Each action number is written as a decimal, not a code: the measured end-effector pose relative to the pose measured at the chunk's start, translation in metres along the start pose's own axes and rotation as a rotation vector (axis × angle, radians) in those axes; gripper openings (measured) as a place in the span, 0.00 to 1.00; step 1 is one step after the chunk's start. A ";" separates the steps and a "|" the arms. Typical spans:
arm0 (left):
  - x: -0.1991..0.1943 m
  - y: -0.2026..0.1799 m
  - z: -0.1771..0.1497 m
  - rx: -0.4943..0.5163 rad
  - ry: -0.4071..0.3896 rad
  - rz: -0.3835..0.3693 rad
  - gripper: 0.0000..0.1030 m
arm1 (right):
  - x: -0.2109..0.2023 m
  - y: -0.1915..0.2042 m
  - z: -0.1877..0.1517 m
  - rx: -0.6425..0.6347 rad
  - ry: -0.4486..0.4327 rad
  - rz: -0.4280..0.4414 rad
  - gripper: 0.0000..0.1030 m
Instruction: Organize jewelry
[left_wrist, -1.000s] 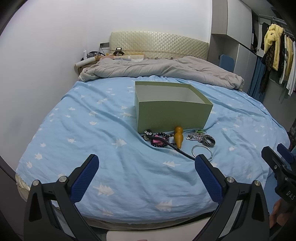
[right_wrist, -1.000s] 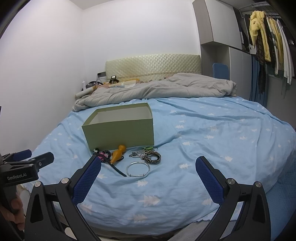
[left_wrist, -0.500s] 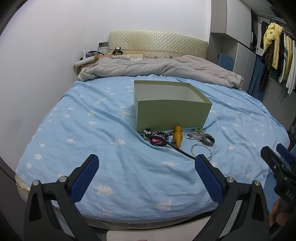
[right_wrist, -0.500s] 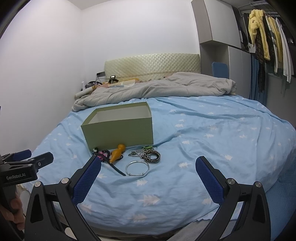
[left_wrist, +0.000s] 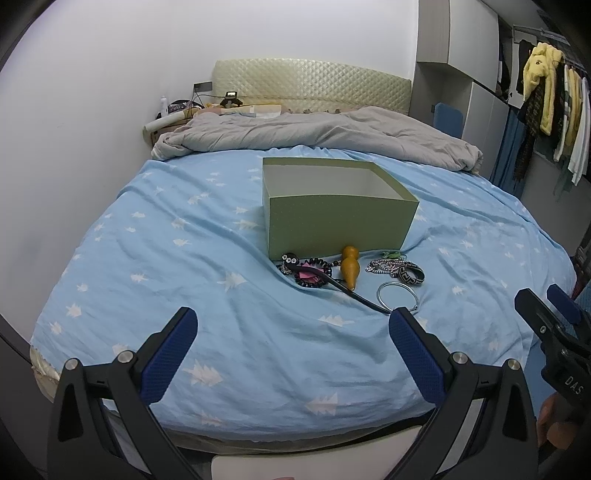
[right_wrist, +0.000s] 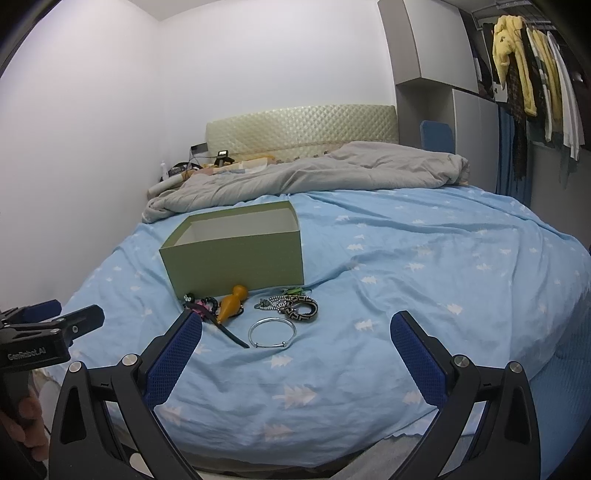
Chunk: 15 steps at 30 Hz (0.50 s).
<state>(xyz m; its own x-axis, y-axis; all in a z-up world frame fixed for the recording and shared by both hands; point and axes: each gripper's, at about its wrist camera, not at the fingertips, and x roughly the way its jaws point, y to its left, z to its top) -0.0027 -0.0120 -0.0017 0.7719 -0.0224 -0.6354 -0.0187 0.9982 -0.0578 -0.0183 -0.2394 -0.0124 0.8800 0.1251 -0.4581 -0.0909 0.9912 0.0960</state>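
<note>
Both tools are hanging out at the foot of the bed (left_wrist: 155, 266), well back from the jewelry. The left tool (left_wrist: 291, 332) has its blue-padded fingers spread wide with nothing between them, and the right tool (right_wrist: 295, 332) is the same, wide apart and empty. Each one shows up at the edge of the other's camera, with a bit of the person's hand visible on the handle.

The open green box (left_wrist: 340, 221) sits in the middle of the blue sheet with the little white tree print. From these angles only its pale inner walls show, so what's in it can't be told.

All the jewelry is lined up on the sheet just in front of the box's near wall. On the left side there's a tangle of black beaded bracelets (left_wrist: 308, 271) with something pink in it, plus a black strap (left_wrist: 354, 295) trailing toward the foot of the bed. Next to that is an orange gourd-shaped pendant (left_wrist: 349, 267), lying down with its narrow end close to the box. Further right is a silvery chain (left_wrist: 380, 266) bunched against a black-and-white patterned band (left_wrist: 410, 277), with a small green thing (left_wrist: 391, 254) just behind them. The silver bangle (right_wrist: 272, 332) lies flat by itself, nearest to the tools.

A rumpled grey duvet (right_wrist: 314, 177) is piled up by the headboard, and clothes (right_wrist: 517, 74) hang on a rack at the right.
</note>
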 end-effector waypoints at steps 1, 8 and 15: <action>0.000 0.000 0.000 0.001 -0.001 0.002 1.00 | 0.000 0.000 0.000 0.001 -0.001 0.000 1.00; 0.000 0.000 0.000 -0.001 -0.001 0.000 1.00 | 0.001 0.000 -0.001 0.002 -0.001 -0.002 1.00; 0.001 0.000 0.000 0.000 0.006 0.000 1.00 | 0.001 -0.001 -0.001 0.002 -0.001 -0.003 1.00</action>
<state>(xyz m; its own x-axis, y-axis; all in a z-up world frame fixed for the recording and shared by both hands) -0.0022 -0.0121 -0.0020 0.7683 -0.0224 -0.6396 -0.0192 0.9981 -0.0580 -0.0181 -0.2405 -0.0139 0.8808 0.1224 -0.4573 -0.0876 0.9914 0.0968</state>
